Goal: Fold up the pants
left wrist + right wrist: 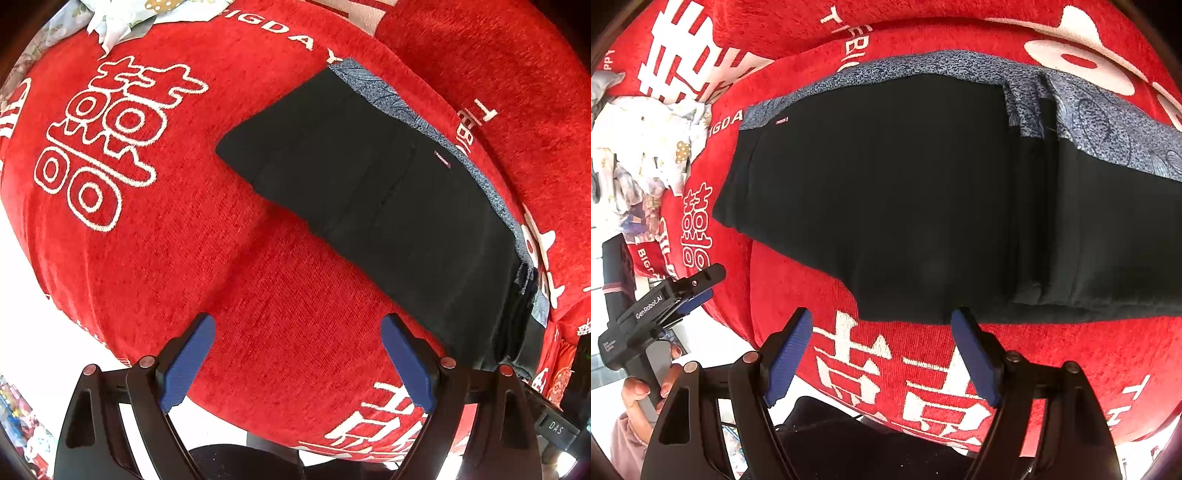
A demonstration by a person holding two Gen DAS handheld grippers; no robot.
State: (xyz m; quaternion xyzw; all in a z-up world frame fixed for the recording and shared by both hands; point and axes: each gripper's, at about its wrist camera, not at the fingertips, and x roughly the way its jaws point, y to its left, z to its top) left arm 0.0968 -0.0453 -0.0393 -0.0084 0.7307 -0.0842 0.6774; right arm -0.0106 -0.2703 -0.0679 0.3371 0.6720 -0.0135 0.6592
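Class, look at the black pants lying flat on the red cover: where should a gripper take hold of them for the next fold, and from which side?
Probably the black pants at their near hem edge, reached from the near side, low. It lies free on the red cover just ahead of the open right gripper.

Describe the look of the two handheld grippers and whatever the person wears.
Both grippers, left and right, have black angular frames, blue ribbed pads and round copper-coloured pivot bolts. Seen from the right wrist, the left one's black body reads "GenRobot.AI" in white. A mauve sleeve cuff shows.
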